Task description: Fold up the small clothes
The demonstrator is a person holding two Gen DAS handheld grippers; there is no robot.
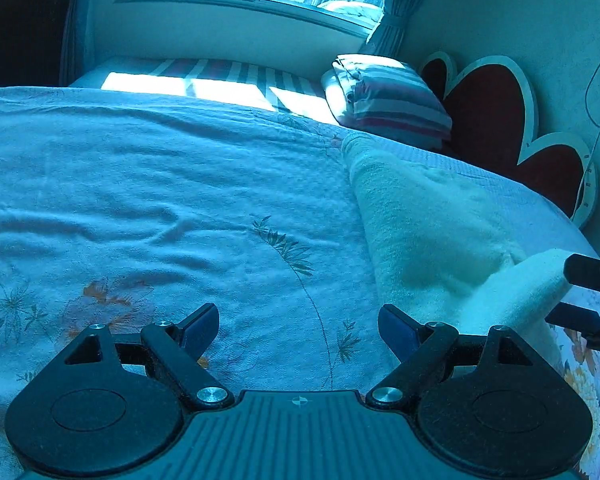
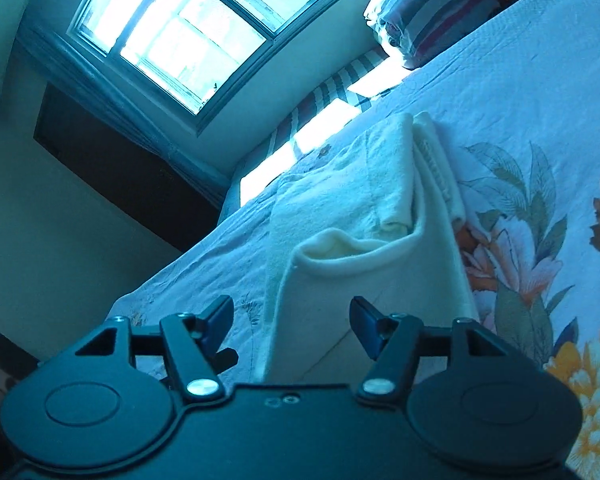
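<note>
Hovering over the bed (image 1: pixel 140 184), left hand-held gripper (image 1: pixel 299 330) is wide open on nothing; the cream garment (image 1: pixel 428 232) lies just to its right. Right hand-held gripper (image 2: pixel 292 326) has jaws apart, pads not pressing; the garment's near end (image 2: pixel 364 280) sits just ahead between them. Garment is soft, knit, partly folded, a cuff showing. Long axis runs away toward the striped pillow (image 1: pixel 388 96).

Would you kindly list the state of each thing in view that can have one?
cream garment: partly folded, lying on the bed
left gripper: open, empty, over the bedspread
right gripper: open, garment end between its jaws, not pinched
striped pillow: resting by the headboard
</note>
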